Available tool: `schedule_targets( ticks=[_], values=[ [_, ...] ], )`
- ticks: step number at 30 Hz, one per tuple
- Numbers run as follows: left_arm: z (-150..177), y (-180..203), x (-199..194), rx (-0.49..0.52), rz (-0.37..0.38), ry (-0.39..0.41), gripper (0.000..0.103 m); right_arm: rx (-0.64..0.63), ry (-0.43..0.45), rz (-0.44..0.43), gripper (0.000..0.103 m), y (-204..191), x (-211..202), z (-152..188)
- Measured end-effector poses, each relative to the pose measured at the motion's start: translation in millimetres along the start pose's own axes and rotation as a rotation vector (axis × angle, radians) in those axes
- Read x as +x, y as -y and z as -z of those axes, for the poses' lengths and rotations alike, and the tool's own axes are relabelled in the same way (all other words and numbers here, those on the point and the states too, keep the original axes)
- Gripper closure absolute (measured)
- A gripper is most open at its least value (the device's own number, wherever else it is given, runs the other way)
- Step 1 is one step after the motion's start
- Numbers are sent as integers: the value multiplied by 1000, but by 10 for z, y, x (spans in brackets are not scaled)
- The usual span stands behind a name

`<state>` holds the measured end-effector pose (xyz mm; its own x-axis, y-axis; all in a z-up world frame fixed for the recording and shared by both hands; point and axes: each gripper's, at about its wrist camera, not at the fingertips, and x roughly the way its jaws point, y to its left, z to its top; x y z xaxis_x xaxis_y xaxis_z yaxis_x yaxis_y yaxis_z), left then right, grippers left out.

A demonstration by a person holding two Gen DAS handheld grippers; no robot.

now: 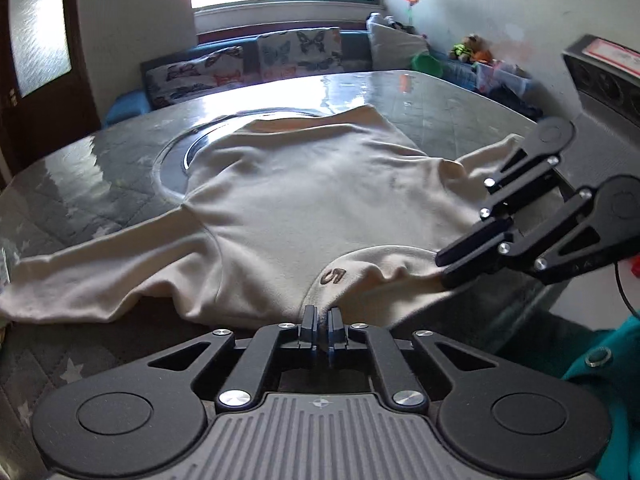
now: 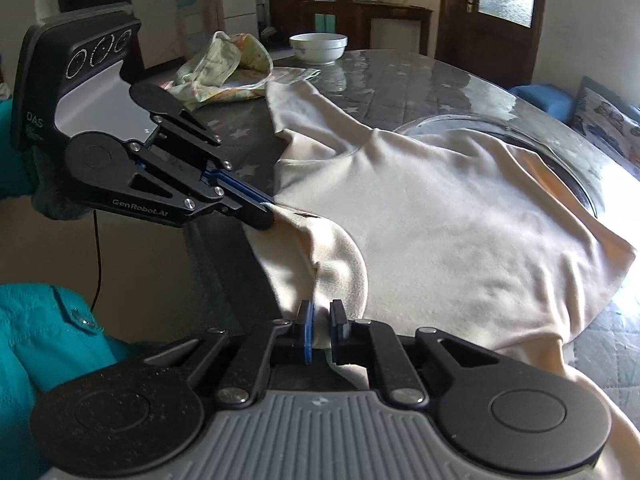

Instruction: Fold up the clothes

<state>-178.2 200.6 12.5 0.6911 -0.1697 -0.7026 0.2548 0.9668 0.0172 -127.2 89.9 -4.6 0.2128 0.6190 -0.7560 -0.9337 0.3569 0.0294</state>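
The cream shirt [image 1: 304, 200] lies flat on the table [image 1: 100, 168]; it looks soft, light and floppy; the left gripper [image 1: 320, 320] and right gripper [image 2: 322, 320] both pinch its near collar edge, a good spot

Both wrist cams are riding right behind their claws, looking down close at the worktop [image 1: 420, 92], both catching the same cream shirt [image 1: 304, 196].
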Motion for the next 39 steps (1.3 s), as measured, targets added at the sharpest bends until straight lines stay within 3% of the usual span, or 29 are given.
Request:
schedule_targets(
  ticks=[7, 11, 19, 27, 30, 39],
  values=[
    [-163, -143, -132, 7, 76, 28, 93, -45, -25, -37, 95, -36, -65, 47],
    [-420, -347, -168, -44, 50, 100, 93, -57, -38, -71, 95, -11, -99, 54],
    [-774, -491, 276, -82, 0, 83, 89, 20, -4, -106, 85, 220, -245, -35],
    [-1236, -962, 819, -214, -118, 58, 79, 180, 75, 91, 77, 908, -402, -147],
    [-1398, -1039, 1014, -199, -161, 65, 58, 257, 94, 175, 69, 1243, -406, -152],
    [-1587, -1111, 1636, -133, -178, 9, 49, 484, 133, 348, 65, 2208, -277, -64]
  ],
)
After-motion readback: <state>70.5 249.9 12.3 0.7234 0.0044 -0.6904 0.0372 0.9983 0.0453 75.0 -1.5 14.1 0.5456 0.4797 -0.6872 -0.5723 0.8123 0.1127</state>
